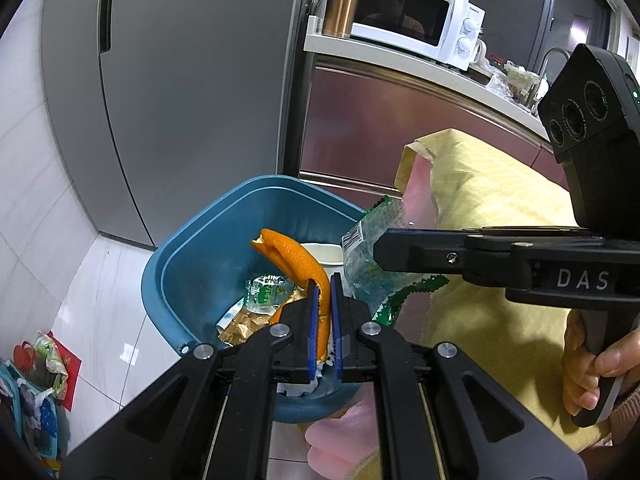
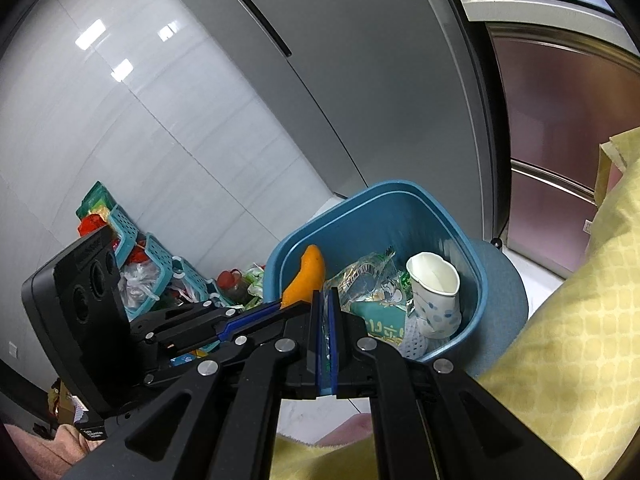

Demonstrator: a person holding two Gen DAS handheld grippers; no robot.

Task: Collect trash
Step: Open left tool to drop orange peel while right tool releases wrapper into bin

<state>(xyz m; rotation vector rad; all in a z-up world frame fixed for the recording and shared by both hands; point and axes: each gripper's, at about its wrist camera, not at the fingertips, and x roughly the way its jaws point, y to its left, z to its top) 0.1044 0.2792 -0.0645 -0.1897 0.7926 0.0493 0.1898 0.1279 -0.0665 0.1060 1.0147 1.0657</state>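
Note:
A blue trash bin (image 1: 188,264) stands on the floor, also in the right wrist view (image 2: 476,264). It holds wrappers (image 1: 264,292) and a crumpled paper cup (image 2: 434,292). My left gripper (image 1: 325,284) is shut on an orange peel (image 1: 292,256) and holds it over the bin; the peel also shows in the right wrist view (image 2: 308,276). My right gripper (image 2: 325,300) is shut on a clear green wrapper (image 2: 368,284) above the bin, which also shows in the left wrist view (image 1: 368,264).
A grey fridge (image 1: 192,80) stands behind the bin. A yellow cloth (image 1: 492,248) covers the table at right. Teal baskets with packets (image 2: 160,272) sit on the floor at left. A microwave (image 1: 416,16) and a copper tumbler (image 1: 340,0) stand on the counter.

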